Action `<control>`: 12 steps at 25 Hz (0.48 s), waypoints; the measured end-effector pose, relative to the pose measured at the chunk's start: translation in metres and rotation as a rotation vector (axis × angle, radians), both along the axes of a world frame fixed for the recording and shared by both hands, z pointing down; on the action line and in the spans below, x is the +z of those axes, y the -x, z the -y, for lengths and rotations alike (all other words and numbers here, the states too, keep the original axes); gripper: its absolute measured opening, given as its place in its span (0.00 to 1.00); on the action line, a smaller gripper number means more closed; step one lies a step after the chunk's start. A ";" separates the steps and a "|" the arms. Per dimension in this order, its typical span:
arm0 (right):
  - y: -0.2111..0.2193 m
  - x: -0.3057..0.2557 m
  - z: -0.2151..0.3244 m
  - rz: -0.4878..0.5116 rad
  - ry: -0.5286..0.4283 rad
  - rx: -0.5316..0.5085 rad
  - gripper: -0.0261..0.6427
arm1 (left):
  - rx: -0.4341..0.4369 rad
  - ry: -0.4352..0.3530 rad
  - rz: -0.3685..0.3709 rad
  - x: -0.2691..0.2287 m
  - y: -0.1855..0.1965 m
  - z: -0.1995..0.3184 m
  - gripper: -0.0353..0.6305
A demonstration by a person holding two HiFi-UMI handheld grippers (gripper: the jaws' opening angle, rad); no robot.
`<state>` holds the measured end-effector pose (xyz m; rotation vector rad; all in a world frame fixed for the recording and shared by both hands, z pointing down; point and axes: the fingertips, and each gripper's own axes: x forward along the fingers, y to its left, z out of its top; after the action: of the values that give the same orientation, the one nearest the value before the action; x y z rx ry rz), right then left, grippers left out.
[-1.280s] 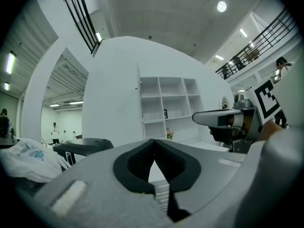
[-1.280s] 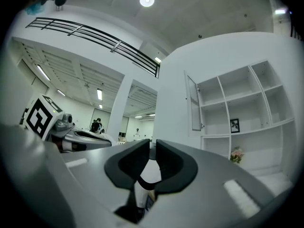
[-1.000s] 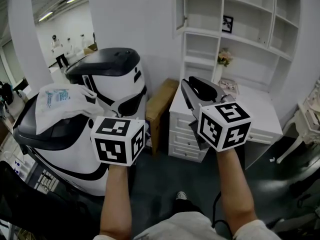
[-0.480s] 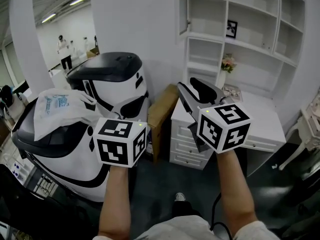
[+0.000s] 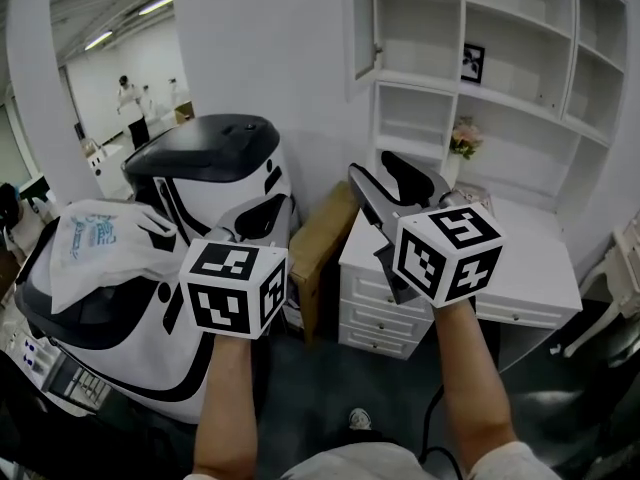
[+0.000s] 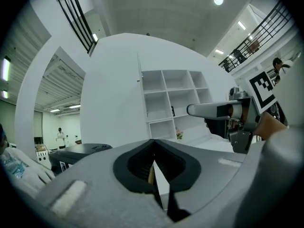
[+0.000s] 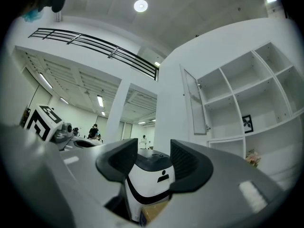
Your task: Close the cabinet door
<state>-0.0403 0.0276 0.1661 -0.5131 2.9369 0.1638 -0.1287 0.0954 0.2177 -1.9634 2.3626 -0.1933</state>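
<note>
Head view: flat white cabinet door [image 5: 362, 23] is seen ajar, upper left of boxy shelving [image 5: 420, 28].
Left gripper view: left gripper [image 6: 153, 163] jaws are pressed together, nothing held.
Right gripper view: right gripper [image 7: 154, 152] ribbed dark jaws are being opened, nothing between.

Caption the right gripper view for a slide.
Right gripper, jaws opening and empty, short of the open cabinet door on the white shelf unit.

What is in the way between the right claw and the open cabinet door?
Nothing that I can see. The right claw, jaws opening and empty, has only open air between it and the cabinet door, which hangs swung out higher up. The shelf behind the door looks bare too.
</note>
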 end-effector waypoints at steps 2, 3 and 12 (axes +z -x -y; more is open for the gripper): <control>0.007 -0.001 0.019 -0.004 0.001 -0.004 0.35 | -0.006 0.001 -0.012 0.000 0.008 0.017 0.05; 0.010 -0.001 0.028 -0.006 0.001 -0.006 0.35 | -0.008 0.000 -0.019 0.000 0.012 0.025 0.05; 0.039 -0.007 0.100 0.002 0.016 -0.035 0.40 | -0.050 0.005 -0.041 0.000 0.043 0.093 0.05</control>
<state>-0.0793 -0.0727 0.1596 -0.4634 2.9452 0.1356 -0.1717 0.0021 0.2175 -1.9301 2.4408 -0.1630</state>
